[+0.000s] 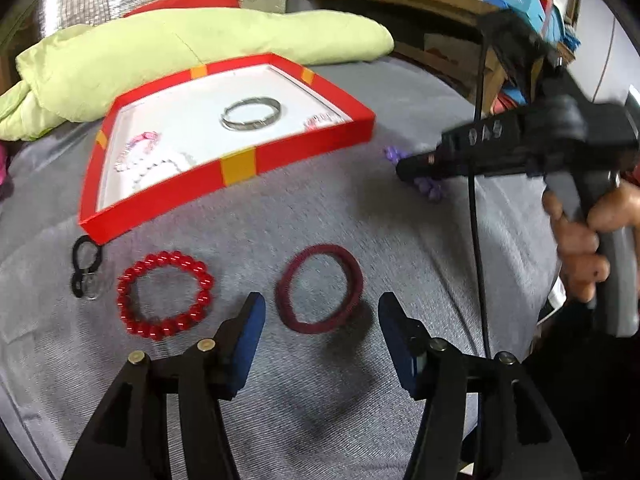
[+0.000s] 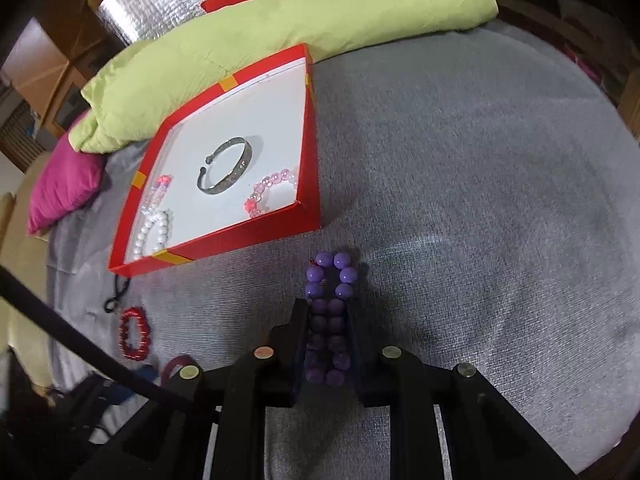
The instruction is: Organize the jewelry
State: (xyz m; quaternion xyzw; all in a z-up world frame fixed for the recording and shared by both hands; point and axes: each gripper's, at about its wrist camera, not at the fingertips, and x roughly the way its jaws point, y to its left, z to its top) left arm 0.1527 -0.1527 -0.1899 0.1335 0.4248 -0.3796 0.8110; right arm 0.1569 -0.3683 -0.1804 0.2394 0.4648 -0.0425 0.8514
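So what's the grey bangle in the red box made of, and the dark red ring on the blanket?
The bangle looks like metal: grey, shiny, a stiff open cuff with small knobs at its ends. The dark red ring looks like a stretchy fabric hair tie: dull, fuzzy surface, slightly uneven loop. Neither can be told for sure from looks alone.

The left gripper [image 1: 322, 312] pointed steeply down over the grey bedcover, its blue-padded jaws standing apart with nothing pressed between them. The right gripper [image 2: 329, 320] also tilted down, its jaws drawn close and clamped on a purple bead bracelet [image 2: 330, 280], squeezed into a narrow loop that stuck out past the fingertips. In the left wrist view a bare hand [image 1: 580, 240] wrapped the right gripper's grey handle, fingers curled around the trigger.
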